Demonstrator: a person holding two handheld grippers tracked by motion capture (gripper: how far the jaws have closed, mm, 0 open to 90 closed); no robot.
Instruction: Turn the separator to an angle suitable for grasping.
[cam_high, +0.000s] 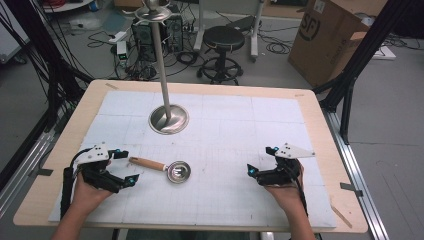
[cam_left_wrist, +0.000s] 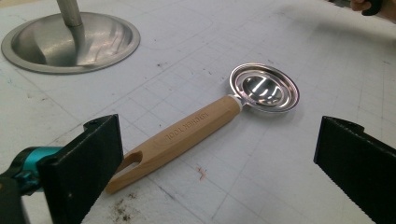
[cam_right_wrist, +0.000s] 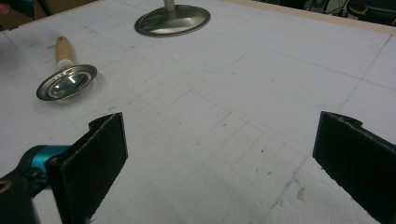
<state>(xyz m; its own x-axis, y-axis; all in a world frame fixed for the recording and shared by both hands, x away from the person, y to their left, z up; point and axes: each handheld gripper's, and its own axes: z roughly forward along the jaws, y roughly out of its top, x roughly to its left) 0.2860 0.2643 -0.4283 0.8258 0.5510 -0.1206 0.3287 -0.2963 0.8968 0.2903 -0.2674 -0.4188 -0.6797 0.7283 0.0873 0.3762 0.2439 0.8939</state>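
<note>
A scoop (cam_high: 165, 167) with a pale wooden handle and a round shiny metal bowl lies flat on the white mat, handle pointing left. My left gripper (cam_high: 126, 166) is open just left of the handle's end, touching nothing. In the left gripper view the scoop (cam_left_wrist: 187, 133) lies between and ahead of the wide-apart jaws of the left gripper (cam_left_wrist: 217, 163). My right gripper (cam_high: 261, 160) rests open on the mat's right side, well away from the scoop. The right gripper view has the right gripper (cam_right_wrist: 219, 163) over bare mat, and the scoop (cam_right_wrist: 67, 83) far off at upper left.
A metal stand (cam_high: 169, 119) with a round dished base and a tall pole rises behind the scoop; its base (cam_left_wrist: 70, 42) sits at the upper left, and the base (cam_right_wrist: 173, 21) near the top. The white gridded mat (cam_high: 225, 130) covers a wooden table (cam_high: 320, 115). A stool, cables and a cardboard box are beyond.
</note>
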